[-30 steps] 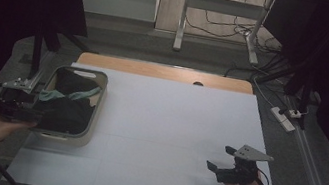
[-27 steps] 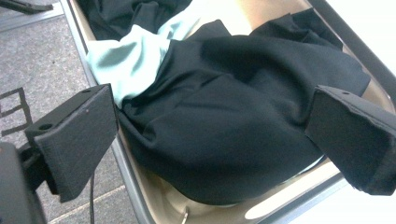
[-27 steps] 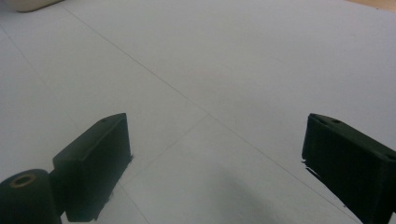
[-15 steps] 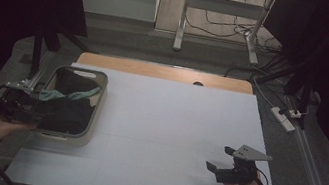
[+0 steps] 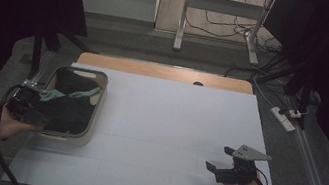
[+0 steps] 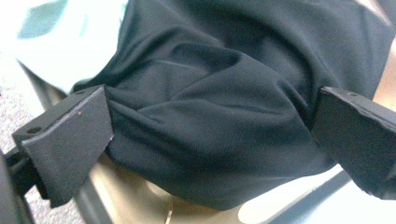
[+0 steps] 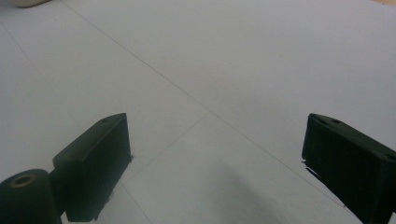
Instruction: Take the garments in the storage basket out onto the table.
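Observation:
A beige basket (image 5: 97,106) stands at the table's left side, holding a black garment (image 5: 68,113) and a pale green one (image 5: 72,94). My left gripper (image 5: 42,113) reaches into the basket from its near left corner. In the left gripper view the gripper (image 6: 212,135) is open, its jaws wide apart on either side of a bulging fold of the black garment (image 6: 219,93), with the pale green cloth (image 6: 51,28) beyond. My right gripper (image 5: 220,158) hovers low over the white table (image 5: 172,124) at the front right, open (image 7: 215,163) with nothing between its jaws.
A bare wooden strip (image 5: 166,72) runs along the table's far edge. A power strip (image 5: 285,119) and cables lie on the floor to the right, and a metal stand (image 5: 182,19) rises behind the table. The basket's beige wall (image 6: 140,200) shows under the cloth.
My left gripper has edged slightly further into the basket toward the black garment. The right gripper has stayed put.

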Demonstrator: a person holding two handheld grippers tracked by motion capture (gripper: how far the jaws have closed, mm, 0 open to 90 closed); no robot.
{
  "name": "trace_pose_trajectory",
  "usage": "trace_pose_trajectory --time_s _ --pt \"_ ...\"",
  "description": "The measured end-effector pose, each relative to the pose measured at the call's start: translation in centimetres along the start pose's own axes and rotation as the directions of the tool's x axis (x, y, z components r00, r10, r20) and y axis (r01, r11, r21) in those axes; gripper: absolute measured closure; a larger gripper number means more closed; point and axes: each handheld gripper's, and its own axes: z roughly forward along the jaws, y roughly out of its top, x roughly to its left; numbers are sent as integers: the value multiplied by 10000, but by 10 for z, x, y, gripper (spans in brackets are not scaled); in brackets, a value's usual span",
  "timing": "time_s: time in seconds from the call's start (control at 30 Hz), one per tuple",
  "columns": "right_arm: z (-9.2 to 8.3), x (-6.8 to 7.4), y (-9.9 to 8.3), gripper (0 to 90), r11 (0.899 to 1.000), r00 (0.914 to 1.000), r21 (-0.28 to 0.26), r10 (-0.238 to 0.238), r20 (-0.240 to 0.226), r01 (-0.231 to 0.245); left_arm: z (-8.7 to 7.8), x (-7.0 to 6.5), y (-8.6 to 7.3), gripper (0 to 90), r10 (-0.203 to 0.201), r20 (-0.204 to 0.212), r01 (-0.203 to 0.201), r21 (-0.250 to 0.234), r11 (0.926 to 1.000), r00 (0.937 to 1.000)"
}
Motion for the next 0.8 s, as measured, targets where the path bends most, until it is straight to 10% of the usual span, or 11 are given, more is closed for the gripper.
trace_pose_trajectory --time_s 0.37,0.8 --pt "0 0 0 71 10000 10000 60 -29 6 29 14 -4 7 131 60 -25 -57 819 9966 10000" --pt "1 1 -1 74 9998 10000 211 -43 50 41 15 -9 12 685 703 -901 -650 603 9961 9935"
